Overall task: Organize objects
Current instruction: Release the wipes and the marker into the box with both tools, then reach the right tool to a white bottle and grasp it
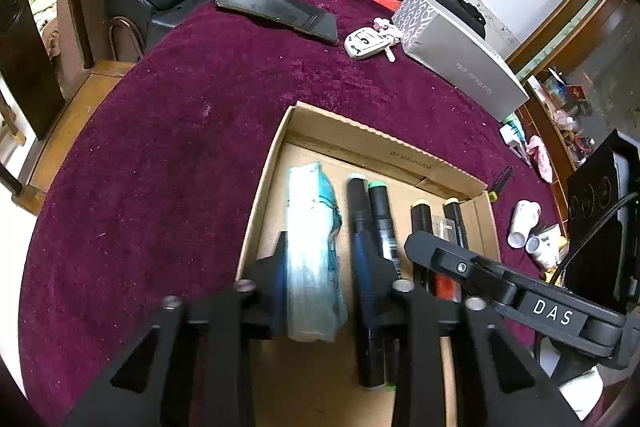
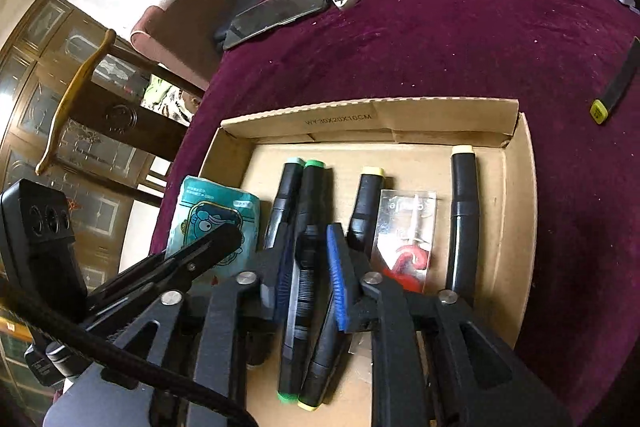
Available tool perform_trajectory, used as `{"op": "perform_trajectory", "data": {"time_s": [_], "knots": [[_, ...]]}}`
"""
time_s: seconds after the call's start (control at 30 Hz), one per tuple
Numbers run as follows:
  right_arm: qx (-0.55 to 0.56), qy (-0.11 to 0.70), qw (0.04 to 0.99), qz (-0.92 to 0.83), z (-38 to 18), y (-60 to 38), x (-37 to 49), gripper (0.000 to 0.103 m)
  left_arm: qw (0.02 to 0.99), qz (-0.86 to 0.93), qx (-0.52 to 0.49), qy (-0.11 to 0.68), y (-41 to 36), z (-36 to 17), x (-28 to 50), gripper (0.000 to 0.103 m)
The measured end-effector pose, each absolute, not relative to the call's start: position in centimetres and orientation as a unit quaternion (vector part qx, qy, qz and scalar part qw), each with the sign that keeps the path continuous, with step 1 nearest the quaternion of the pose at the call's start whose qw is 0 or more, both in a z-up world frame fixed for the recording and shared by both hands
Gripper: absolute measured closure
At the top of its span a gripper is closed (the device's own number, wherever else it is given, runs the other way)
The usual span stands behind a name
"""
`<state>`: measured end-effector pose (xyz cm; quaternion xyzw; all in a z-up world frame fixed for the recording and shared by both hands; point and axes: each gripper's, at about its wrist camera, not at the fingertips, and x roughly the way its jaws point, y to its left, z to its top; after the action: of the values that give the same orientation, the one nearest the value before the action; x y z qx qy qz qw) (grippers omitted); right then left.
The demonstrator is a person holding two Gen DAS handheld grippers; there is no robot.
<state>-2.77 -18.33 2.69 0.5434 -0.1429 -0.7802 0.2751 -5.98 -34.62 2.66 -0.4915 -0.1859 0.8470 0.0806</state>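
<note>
The maroon-clothed counter fills both views, carrying a cardboard box at lower centre. Inside lie black markers, a clear packet and a teal tissue pack — the left gripper stands open, its fingers either side of that pack. The right gripper — blue-padded fingers parted — straddles a green-capped marker.
</note>
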Motion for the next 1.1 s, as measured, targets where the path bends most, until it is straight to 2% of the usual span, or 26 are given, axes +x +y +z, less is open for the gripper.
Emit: {"op": "perform_trajectory", "data": {"time_s": [0.07,0.23,0.47,0.57,0.83,1.0,1.1], "knots": [[0.534,-0.138,0.27,-0.789,3.3,-17.8,-2.4,0.08,0.078,0.847,-0.489,-0.193,-34.8,3.0,-5.7,0.071],[0.503,-0.133,0.269,-0.81,5.8,-15.6,-1.1,0.063,0.059,0.856,-0.47,-0.209,-36.0,4.5,-4.2,0.065],[0.474,-0.122,0.264,-0.831,7.6,-11.6,1.9,0.056,0.03,0.873,-0.407,-0.268,-38.0,7.4,0.4,0.064],[0.468,-0.122,0.259,-0.836,7.7,-9.4,3.1,0.056,0.047,0.885,-0.375,-0.273,-36.8,9.3,2.7,0.056],[0.445,-0.149,0.2,-0.86,8.0,0.8,5.2,0.056,0.187,0.892,-0.352,-0.213,-24.8,12.4,6.9,0.052],[0.432,-0.176,0.127,-0.875,8.1,8.8,5.3,0.056,0.273,0.862,-0.391,-0.176,-15.4,9.8,7.4,0.052],[0.43,-0.187,0.096,-0.878,7.9,12.5,5.2,0.054,0.281,0.849,-0.421,-0.151,-11.6,7.4,6.7,0.053]]}}
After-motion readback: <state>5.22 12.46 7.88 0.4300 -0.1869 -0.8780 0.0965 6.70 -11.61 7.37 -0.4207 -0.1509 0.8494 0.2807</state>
